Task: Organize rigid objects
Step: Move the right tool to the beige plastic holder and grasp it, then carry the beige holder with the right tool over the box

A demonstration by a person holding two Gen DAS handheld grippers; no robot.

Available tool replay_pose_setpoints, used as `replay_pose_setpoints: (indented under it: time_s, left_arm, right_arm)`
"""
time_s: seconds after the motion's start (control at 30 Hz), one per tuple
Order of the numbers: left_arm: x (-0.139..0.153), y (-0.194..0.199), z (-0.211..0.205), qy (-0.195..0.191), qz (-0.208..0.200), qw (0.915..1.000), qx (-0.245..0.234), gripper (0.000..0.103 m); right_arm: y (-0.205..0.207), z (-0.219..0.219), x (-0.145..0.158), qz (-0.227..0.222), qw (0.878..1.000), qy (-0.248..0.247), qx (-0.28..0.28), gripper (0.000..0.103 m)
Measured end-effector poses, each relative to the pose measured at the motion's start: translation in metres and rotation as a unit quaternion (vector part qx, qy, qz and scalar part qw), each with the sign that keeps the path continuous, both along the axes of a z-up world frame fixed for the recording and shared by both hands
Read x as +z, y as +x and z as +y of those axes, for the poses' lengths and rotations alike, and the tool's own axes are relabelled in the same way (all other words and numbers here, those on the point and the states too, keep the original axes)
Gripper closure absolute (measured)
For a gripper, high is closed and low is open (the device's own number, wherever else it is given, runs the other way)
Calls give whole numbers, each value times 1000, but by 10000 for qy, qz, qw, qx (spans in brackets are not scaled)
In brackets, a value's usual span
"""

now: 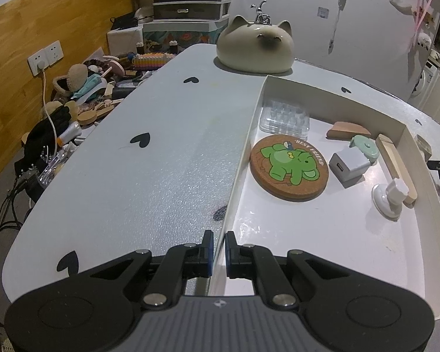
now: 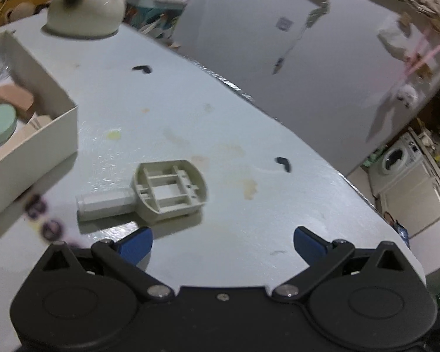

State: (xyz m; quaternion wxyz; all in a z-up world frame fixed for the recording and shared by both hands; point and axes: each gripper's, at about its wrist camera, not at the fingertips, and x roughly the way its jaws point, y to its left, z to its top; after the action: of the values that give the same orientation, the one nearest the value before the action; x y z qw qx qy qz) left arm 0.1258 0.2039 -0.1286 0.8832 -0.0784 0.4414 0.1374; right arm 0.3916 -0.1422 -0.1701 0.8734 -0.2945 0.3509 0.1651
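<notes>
Grey ribbed plastic bracket with a white cylindrical stub (image 2: 158,191) lies flat on the pale heart-printed tabletop (image 2: 234,117), just ahead of my right gripper (image 2: 223,242), whose blue-padded jaws stand wide and empty. Bare table stretches from it to the far edge. To its left rises the shallow white cardboard box (image 1: 243,158); my left gripper (image 1: 219,245) pinches that box's near wall. Only my left camera shows the round cork elephant coaster (image 1: 289,167) inside.
</notes>
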Motion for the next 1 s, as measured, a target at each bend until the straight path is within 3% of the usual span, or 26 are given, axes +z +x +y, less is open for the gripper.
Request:
replay_pose_setpoints:
  time_s: [0.2, 0.37, 0.47, 0.53, 0.57, 0.63, 1.0]
  left_arm:
    - [0, 2, -1, 20, 33, 10000, 15, 94]
    - [-1, 2, -1, 20, 34, 10000, 19, 94]
    - [-1, 2, -1, 19, 35, 10000, 21, 94]
    - [-1, 2, -1, 18, 34, 10000, 26, 94]
    - [-1, 2, -1, 20, 35, 10000, 23, 94]
    - [-1, 2, -1, 19, 34, 10000, 25, 94]
    - [-1, 2, -1, 22, 33, 10000, 23, 94]
  right_arm:
    - [-1, 17, 2, 78, 9986, 194, 476, 0]
    - [10, 20, 3, 272, 9971, 511, 493, 0]
    - [22, 15, 2, 634, 9932, 883, 406, 1]
    - [29, 11, 1, 870, 9893, 1130, 290, 15]
    - [32, 9, 1, 997, 9869, 1247, 235, 27]
    - [33, 8, 1, 1017, 9867, 1263, 112, 35]
    - [18, 8, 0, 920, 9872, 1299, -33, 35]
